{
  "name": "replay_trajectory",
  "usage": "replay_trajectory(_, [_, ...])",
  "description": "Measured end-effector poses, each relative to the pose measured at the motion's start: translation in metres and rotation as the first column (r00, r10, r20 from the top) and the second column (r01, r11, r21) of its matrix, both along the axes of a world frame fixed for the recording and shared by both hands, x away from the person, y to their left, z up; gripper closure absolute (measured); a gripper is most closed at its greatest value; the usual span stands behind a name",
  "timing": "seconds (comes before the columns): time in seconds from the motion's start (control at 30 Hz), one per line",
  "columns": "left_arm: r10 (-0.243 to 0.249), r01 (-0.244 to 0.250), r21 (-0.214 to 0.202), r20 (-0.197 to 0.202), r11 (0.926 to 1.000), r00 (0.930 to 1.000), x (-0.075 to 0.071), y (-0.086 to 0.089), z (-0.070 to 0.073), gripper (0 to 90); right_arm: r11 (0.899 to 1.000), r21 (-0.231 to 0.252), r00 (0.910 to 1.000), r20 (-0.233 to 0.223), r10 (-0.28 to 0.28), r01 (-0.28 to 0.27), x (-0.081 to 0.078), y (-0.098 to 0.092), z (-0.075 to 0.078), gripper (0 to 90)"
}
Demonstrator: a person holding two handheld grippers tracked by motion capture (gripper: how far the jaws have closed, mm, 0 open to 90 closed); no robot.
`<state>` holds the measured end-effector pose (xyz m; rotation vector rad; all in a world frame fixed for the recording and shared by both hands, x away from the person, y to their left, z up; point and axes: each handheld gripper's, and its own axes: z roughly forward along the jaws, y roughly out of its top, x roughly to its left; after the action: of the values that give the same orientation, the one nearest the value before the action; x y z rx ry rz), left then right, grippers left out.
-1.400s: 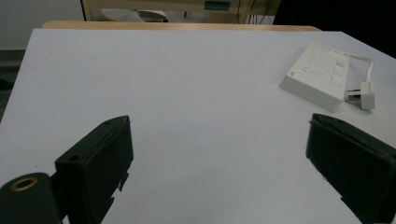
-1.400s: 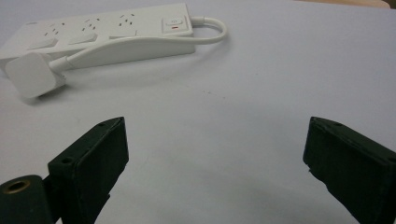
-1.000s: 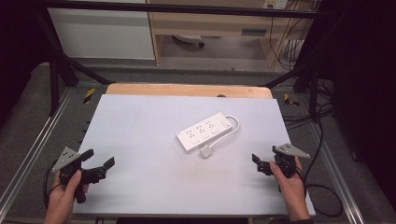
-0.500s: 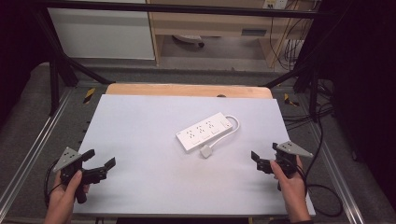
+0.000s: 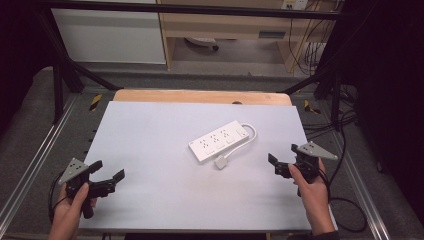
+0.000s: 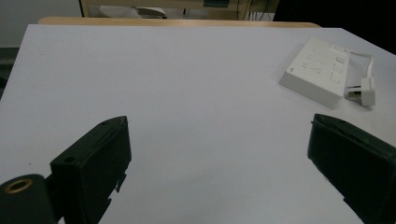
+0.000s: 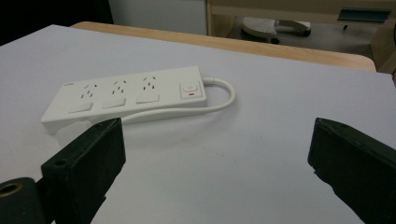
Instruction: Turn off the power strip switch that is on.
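Note:
A white power strip (image 5: 219, 141) lies flat near the middle of the white table (image 5: 150, 135), angled, with its short cable looping round to a white plug (image 5: 220, 162) beside it. The strip (image 7: 126, 95) has three sockets and a red-marked switch at one end. From the left gripper view the strip (image 6: 317, 70) and plug (image 6: 366, 88) sit far right. My left gripper (image 5: 107, 180) is held low at the front left, open and empty. My right gripper (image 5: 277, 165) is at the front right, open and empty, a short way from the plug.
A wooden strip (image 5: 200, 96) edges the table's far side. Metal frame rails (image 5: 30, 165) run along both sides, with cables (image 5: 350, 200) trailing on the floor at the right. A shelf unit (image 5: 240, 25) stands beyond the table.
Both grippers have barely shifted; the right one has eased slightly inward. The power strip has not moved.

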<state>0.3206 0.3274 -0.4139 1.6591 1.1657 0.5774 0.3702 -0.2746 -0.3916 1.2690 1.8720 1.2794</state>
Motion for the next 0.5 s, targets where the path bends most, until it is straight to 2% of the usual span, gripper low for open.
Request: replay_trajectory(0.5, [0.002, -0.002, 0.005, -0.010, 1.0000, 0.9999, 0.000, -0.001, -0.001, 5.9, 0.999, -0.019, 0.9991, 0.013, 0.041, -0.041, 0.015, 0.007, 0.026, 3.8])
